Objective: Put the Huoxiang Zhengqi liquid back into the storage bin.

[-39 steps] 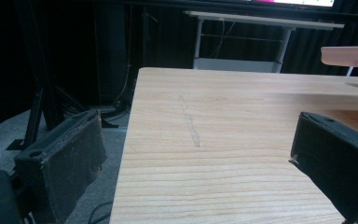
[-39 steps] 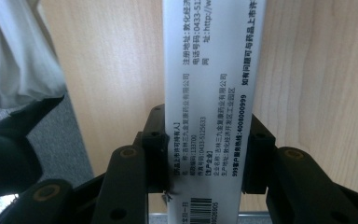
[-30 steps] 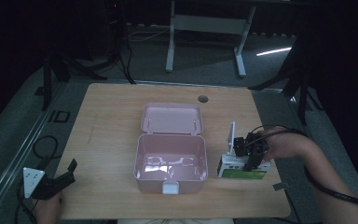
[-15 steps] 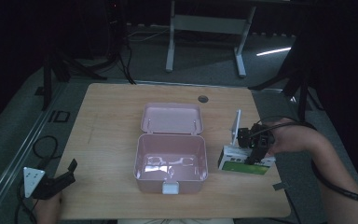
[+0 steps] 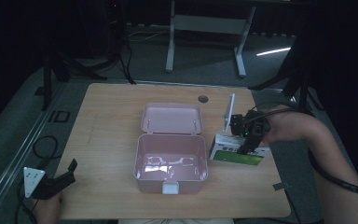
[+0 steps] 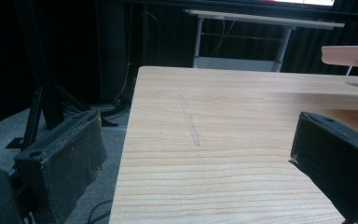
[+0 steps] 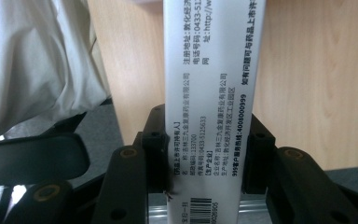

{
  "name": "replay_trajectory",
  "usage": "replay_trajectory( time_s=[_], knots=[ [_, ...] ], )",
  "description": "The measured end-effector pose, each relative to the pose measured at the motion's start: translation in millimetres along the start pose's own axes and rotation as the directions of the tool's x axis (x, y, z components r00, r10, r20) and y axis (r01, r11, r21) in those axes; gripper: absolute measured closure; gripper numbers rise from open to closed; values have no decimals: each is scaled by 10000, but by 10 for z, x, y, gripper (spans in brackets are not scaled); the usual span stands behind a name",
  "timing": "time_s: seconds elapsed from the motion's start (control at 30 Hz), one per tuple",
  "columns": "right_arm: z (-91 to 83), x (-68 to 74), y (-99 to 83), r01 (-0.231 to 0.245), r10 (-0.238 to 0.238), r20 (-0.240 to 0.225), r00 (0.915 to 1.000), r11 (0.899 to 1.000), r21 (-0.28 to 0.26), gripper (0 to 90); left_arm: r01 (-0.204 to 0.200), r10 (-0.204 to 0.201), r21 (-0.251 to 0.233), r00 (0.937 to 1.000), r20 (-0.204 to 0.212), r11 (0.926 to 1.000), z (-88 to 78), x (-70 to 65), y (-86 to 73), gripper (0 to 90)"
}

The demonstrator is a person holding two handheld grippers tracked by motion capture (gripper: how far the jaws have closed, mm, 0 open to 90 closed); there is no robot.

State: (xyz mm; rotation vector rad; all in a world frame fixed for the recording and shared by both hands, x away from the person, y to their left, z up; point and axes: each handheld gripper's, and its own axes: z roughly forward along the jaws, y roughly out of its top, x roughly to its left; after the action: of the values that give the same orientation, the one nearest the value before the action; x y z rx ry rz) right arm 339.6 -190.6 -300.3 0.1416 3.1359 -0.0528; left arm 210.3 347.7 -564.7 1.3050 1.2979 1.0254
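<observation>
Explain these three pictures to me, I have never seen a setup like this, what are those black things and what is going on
No robot here: a person sits at a wooden table and holds a hand tool with a two-jaw claw in each hand. The black things are those jaws.

The high view comes from a fixed camera above the table. The other two come from small cameras riding on the claws, looking along their jaws.

On the table stands a pink box with its lid folded back; a few small clear items seem to lie inside, too faint to name.

The right claw is shut on a white and green carton just right of the box. Its own camera shows the carton's printed side clamped between the jaws.

The left claw rests at the table's near left corner, jaws open and holding nothing.
</observation>
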Motion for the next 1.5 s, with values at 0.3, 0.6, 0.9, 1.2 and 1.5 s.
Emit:
replay_trajectory(
  time_s=[0.3,0.6,0.9,1.2,1.5],
  knots=[
    [-58,41,407,552,-553,163,9983,9985,64,614,52,-52,-28,10000,47,10000,-5,7,-1,31],
    [-80,43,672,740,-737,186,9971,9971,-159,614,40,-40,-37,10000,50,10000,-4,6,-2,31],
    [-37,131,1048,1303,-1302,99,9914,9914,-150,613,29,-28,-42,10000,59,10000,-4,4,-2,31],
    [-19,190,1327,1531,-1533,-42,9882,9877,-326,614,52,-51,-43,10000,76,10000,-4,4,-2,31],
    [133,228,1526,1773,-1779,-234,9838,9838,-257,614,45,-44,-41,9999,113,10000,-6,9,-2,31]
  ],
)
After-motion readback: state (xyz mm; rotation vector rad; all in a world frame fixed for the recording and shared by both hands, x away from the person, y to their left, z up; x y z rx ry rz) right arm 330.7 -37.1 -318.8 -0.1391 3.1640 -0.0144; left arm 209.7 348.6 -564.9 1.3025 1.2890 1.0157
